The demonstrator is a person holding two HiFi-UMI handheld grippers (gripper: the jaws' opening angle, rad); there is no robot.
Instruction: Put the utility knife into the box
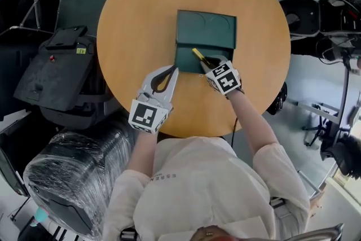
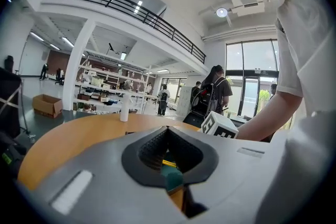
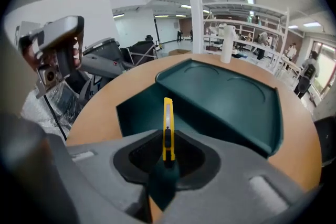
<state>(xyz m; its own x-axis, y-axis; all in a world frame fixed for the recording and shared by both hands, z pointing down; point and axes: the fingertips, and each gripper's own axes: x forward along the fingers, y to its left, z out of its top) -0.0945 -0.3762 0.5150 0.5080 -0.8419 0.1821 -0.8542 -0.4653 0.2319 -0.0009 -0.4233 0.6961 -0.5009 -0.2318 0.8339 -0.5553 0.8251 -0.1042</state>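
Yellow knife (image 1: 198, 55) held over the open green box (image 1: 185, 60).
Right gripper (image 1: 207, 65) jaws clamp the knife's rear end, its tip pointing to 10 o'clock above the box's base near the table (image 1: 141, 8) centre; the lid (image 1: 206, 30) lies at 12 o'clock. Left gripper (image 1: 172, 70), at 7 o'clock of the box, has its 2 jaws closed on nothing.

On the back of the person's white shirt (image 1: 186, 178), near the collar, small grey letters read "ESSEN"; the rest is not clear. A yellow label (image 1: 81, 51) sits on the black case (image 1: 53, 73) at the left, its print too small to read. The cubes on the left gripper (image 1: 172, 69) and the right gripper (image 1: 206, 62) carry only black-and-white square patterns.
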